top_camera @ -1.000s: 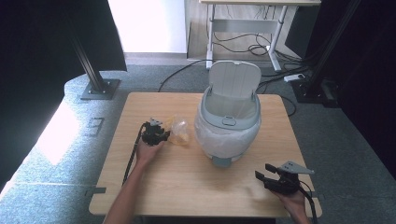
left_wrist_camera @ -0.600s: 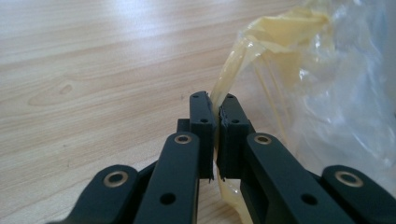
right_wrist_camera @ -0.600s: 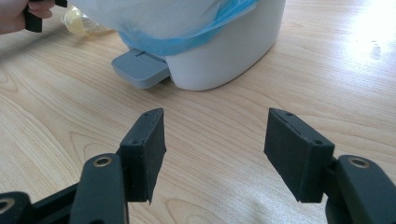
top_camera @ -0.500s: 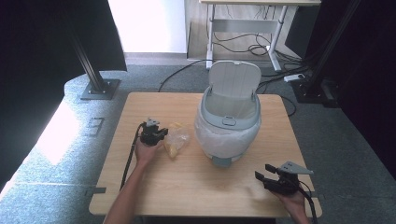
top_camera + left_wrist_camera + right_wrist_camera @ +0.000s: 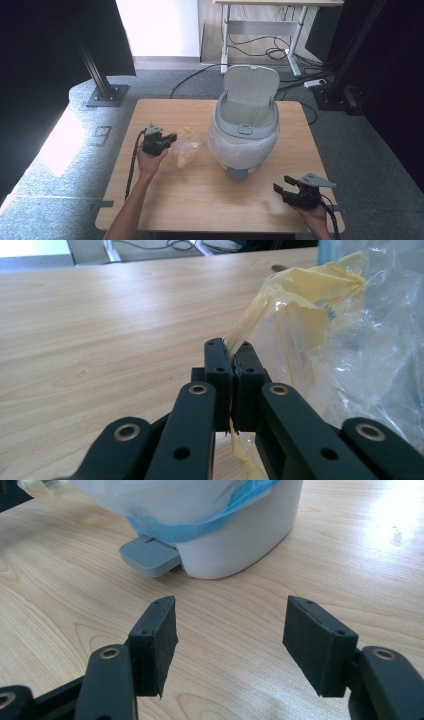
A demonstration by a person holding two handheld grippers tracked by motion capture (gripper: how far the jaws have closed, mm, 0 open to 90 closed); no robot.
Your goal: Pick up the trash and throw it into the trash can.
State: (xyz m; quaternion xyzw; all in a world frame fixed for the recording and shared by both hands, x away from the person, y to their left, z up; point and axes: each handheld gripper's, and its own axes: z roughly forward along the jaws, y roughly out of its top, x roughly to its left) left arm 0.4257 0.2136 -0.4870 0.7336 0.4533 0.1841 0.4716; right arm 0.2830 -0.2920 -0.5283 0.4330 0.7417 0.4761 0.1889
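Nearest the person, at about 5 o'clock on the wooden table (image 5: 200,200), the right gripper (image 5: 281,190) rests low in the hand, its 2 jaws standing wide apart with nothing between them. In the right gripper view its jaws (image 5: 230,645) frame bare wood, and beyond them, toward 12 o'clock, sit the grey foot pedal (image 5: 149,556) and the white base of the pedal bin (image 5: 240,535), with a blue liner edge hanging over the base.

Farther in, at about 9 o'clock on the table, the left gripper (image 5: 171,138) is closed tight on a crumpled yellow and clear plastic bag (image 5: 186,147). In the left gripper view the jaws (image 5: 232,377) meet on a thin yellow fold of that bag (image 5: 300,305), which rises toward 1 o'clock from the pinch; the rest billows out clear at 3 o'clock. The bag lies just beside the bin, at its 9 o'clock.

At the table's centre, toward 12 o'clock, the pedal bin (image 5: 245,135) stands upright with its lid (image 5: 251,85) raised and a white liner (image 5: 220,145) draped over its rim.
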